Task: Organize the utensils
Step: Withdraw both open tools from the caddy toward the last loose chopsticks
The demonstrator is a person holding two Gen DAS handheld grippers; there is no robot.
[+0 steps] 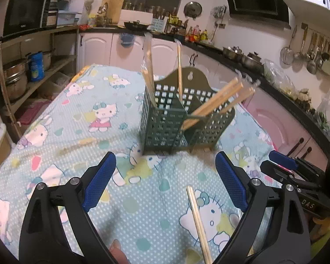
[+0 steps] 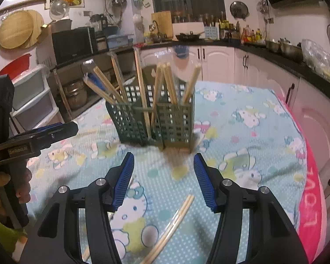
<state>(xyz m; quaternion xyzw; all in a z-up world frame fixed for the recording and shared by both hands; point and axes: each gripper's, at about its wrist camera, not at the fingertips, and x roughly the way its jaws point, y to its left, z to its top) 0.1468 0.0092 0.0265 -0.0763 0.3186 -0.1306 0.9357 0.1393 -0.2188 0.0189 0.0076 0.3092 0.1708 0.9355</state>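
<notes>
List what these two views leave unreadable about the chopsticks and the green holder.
- Loose chopsticks: near ends run off the right wrist view's bottom edge.
- Green holder: its base is motion-blurred in both views.
- Chopsticks in the holder: overlapping, blurred, some in clear sleeves; count uncertain.
- Left gripper and right gripper: open.

My left gripper and right gripper both angle downward with blue-padded jaws apart and empty, the left spread wider.

My left claw gapes wide over the cartoon-cat-printed blue cloth on the bench; one pale wooden chopstick lies between its blue pads, short of the green perforated plastic utensil holder.
</notes>
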